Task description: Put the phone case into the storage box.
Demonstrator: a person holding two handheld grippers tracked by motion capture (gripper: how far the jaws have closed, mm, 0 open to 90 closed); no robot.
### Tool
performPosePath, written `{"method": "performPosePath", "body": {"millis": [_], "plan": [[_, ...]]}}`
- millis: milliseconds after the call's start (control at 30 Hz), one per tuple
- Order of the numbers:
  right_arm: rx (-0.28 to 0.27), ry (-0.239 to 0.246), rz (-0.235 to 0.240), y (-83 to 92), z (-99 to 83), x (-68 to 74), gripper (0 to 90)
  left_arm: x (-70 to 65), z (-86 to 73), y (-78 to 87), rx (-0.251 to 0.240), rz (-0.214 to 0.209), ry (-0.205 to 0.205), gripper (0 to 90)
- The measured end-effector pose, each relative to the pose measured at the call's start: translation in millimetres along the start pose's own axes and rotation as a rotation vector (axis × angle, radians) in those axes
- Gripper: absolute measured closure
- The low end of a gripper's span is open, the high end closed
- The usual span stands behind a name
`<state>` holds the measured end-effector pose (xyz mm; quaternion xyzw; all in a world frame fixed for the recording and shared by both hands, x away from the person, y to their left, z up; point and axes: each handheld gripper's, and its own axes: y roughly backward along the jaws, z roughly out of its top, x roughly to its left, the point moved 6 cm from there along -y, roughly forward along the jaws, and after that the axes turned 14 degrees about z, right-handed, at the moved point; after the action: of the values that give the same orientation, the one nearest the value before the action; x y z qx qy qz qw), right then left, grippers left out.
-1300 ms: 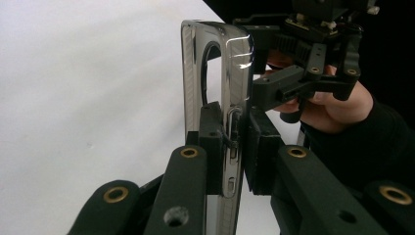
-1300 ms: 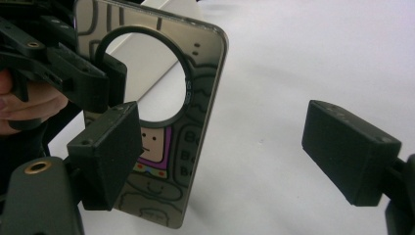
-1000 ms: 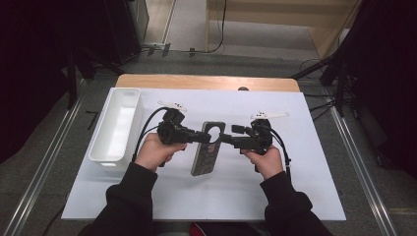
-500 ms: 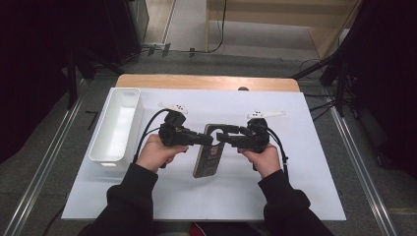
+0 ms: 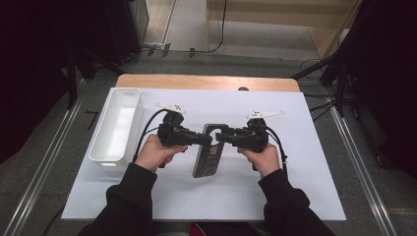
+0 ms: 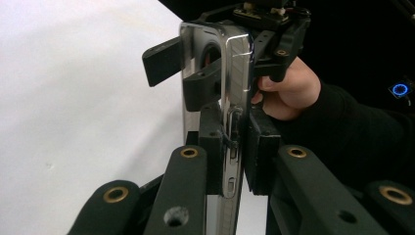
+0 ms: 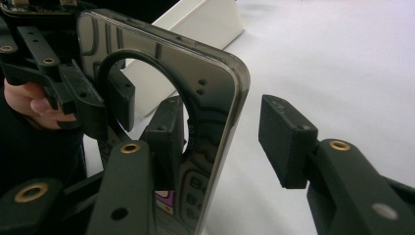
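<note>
- phone case point(image 5: 208, 153) is up off the white sheet point(image 5: 305, 187), mid-table, near edge, held on its edge between the two grippers
- left gripper point(image 5: 205, 139) is clamped on one long side of the case; in the left gripper view both pads squeeze the metallic side rail point(image 6: 230, 147)
- right gripper point(image 5: 222, 137) is released: jaws stand spread, one pad behind the case near the round camera cutout point(image 7: 147, 98), the other pad point(image 7: 286, 142) apart from the case edge, not touching
- judgement: lift is done, and this looks like a handover or re-grip step; right jaws have yet to close on the case
- white bin point(image 5: 118, 125) sits at the left of the sheet, well apart from the case, nothing visible in it; if that is the drop point, the carry and release are left
- writing: none readable. Case back shows a dark printed line pattern and a small purple-and-yellow patch point(image 7: 164, 201), too small to read. No brand seen on the grippers or the bin
</note>
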<state>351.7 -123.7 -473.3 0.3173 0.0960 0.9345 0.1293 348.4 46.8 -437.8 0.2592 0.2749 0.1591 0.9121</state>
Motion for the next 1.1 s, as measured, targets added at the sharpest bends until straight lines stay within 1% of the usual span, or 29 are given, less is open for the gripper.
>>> {"method": "performPosePath", "body": {"millis": [33, 133, 167, 233, 300, 367, 467, 667, 733, 833, 900, 1100], "plan": [[-0.001, -0.012, 0.009, -0.4, -0.4, -0.1, 52.7, 0.2, 0.0, 0.0, 0.0, 0.002, -0.001, 79.6], [-0.002, -0.025, 0.03, -1.3, -1.0, -0.6, 54.6, 0.1, 0.3, 0.1, -0.005, -0.001, 0.003, 79.7], [-0.002, -0.025, 0.035, -1.7, -1.1, -0.7, 54.7, 0.2, 0.3, 0.0, -0.005, -0.009, 0.005, 79.7], [-0.001, -0.032, 0.044, -2.6, -1.6, -0.8, 55.8, 1.2, 0.1, -0.4, -0.002, -0.012, 0.018, 79.7], [-0.001, -0.033, 0.048, -3.5, -2.1, -0.8, 57.1, 2.2, 0.1, -0.8, -0.006, -0.026, 0.035, 79.7], [0.001, -0.034, 0.05, -4.3, -2.5, -1.0, 58.3, 3.5, -0.3, -1.5, -0.006, -0.022, 0.044, 79.7], [0.005, -0.044, 0.058, -5.1, -2.9, -0.5, 60.0, 5.6, -0.9, -1.3, -0.005, -0.028, 0.057, 79.7], [0.006, -0.061, 0.058, -4.9, -3.0, -0.1, 64.1, 7.2, -1.6, -1.8, -0.008, -0.027, 0.053, 79.6], [0.002, -0.075, 0.062, -4.2, -2.6, 0.1, 65.2, 7.6, -1.8, -1.8, -0.008, -0.026, 0.053, 79.6], [-0.001, -0.116, 0.066, -2.5, -2.1, 0.3, 67.5, 8.6, -2.4, -2.5, -0.009, -0.024, 0.053, 79.5], [-0.005, -0.131, 0.067, -1.6, -1.7, 0.3, 68.5, 8.9, -2.6, -3.3, -0.012, -0.018, 0.052, 79.4], [-0.004, -0.154, 0.05, -0.6, -0.9, 0.4, 69.3, 11.2, -3.3, -3.9, -0.022, -0.004, 0.054, 79.2]]}}
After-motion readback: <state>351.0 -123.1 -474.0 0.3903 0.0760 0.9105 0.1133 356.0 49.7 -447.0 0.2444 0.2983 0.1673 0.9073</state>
